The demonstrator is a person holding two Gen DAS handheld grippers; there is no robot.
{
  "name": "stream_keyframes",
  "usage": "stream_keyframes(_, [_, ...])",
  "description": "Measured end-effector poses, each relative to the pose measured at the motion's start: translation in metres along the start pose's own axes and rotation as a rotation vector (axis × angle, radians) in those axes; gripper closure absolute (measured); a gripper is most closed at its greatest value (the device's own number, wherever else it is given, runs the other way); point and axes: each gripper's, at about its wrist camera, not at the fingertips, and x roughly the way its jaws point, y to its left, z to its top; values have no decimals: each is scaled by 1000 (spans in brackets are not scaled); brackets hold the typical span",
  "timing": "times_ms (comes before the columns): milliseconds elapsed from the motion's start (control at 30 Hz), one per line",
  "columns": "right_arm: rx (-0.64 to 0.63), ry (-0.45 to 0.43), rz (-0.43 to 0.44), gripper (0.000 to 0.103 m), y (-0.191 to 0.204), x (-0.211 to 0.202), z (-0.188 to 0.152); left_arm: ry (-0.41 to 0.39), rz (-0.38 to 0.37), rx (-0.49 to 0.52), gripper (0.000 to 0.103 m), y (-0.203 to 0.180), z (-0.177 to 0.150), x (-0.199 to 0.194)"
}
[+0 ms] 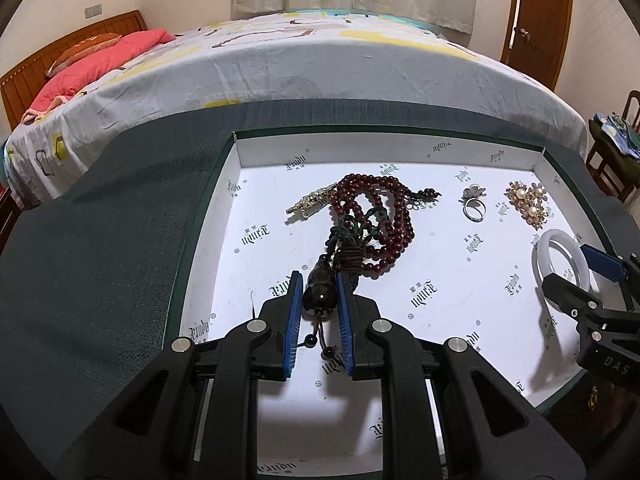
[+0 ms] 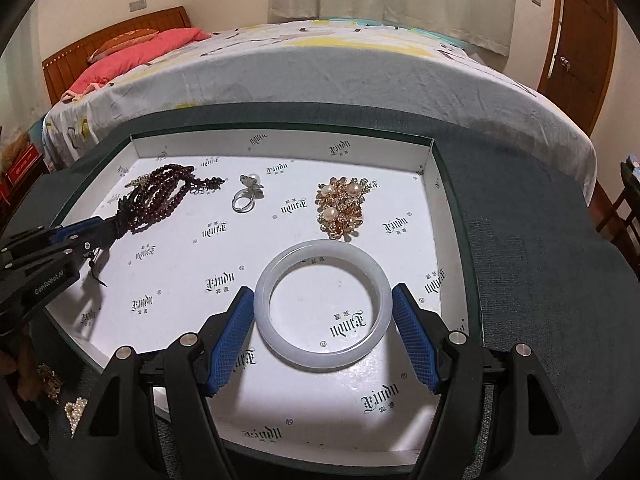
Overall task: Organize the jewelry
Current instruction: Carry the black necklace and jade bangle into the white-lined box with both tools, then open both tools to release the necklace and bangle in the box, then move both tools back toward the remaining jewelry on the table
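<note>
Two grippers are working inside a shallow white tray [image 2: 280, 142] lined with printed paper. The left gripper [image 1: 319, 294] is pinching a dark oval pendant [image 1: 318, 292] between its blue pads, jaws nearly pressed together on it. Just ahead of those jaws, the pendant's knotted cord is running into a heap of dark red beads [image 1: 374, 216], with a small gold-coloured piece [image 1: 310, 202] lying beyond the heap to the left. The right gripper [image 2: 323, 312] is holding its jaws spread wide around a white bangle [image 2: 323, 312] that is lying flat on the tray floor; the left pad is sitting against the bangle's rim, while the right pad is standing just clear of it. Straight beyond the right jaws, a gold flower brooch with pearls [image 2: 342, 206] is resting near the bangle, and a silver ring [image 2: 246, 196] is lying further ahead to the left.
</note>
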Motion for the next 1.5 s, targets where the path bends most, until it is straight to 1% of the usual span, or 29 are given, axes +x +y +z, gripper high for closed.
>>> stream_keyframes(133, [-7, 6, -8, 34, 1, 1, 0, 1, 5, -5, 81, 1, 0, 0])
stream_keyframes(200, [-10, 7, -11, 34, 1, 1, 0, 2, 11, -7, 76, 2, 0, 0])
stream_keyframes(333, [-14, 10, -12, 34, 3, 2, 1, 4, 13, -13, 72, 4, 0, 0])
stream_keyframes(433, [-14, 9, -5, 34, 3, 2, 1, 3, 9, -1, 66, 1, -1, -1])
stream_keyframes(500, [-6, 8, 3, 34, 2, 1, 1, -9, 14, 12, 55, -2, -1, -3])
stream_keyframes(533, [-2, 6, 5, 34, 1, 0, 1, -21, 17, 16, 53, -3, -2, -6])
stream_keyframes(733, [18, -43, 13, 34, -3, -25, 6, -46, 6, 15, 46, -5, 0, -24])
stream_keyframes(900, [36, -97, 10, 34, -6, -59, 1, -107, 20, 23, 37, -6, -3, -57])
stream_keyframes(1067, [65, -113, 1, 34, -9, -82, -20, -131, 35, 25, 35, -6, -17, -86])
stream_keyframes(1167, [92, -97, 12, 34, -10, -88, -36, -128, 44, 22, 34, -4, -30, -98])
stream_keyframes(1300, [97, -62, 11, 36, -8, -91, -60, -113, 62, 23, 34, -2, -51, -110])
stream_keyframes(1333, [99, -51, 15, 41, -7, -91, -65, -106, 69, 23, 34, -1, -57, -112])
stream_keyframes(1367, [100, -40, 16, 44, -6, -90, -69, -101, 74, 21, 34, 0, -60, -113])
stream_keyframes(1500, [96, -8, 21, 47, -3, -87, -83, -71, 83, -4, 34, 6, -76, -116])
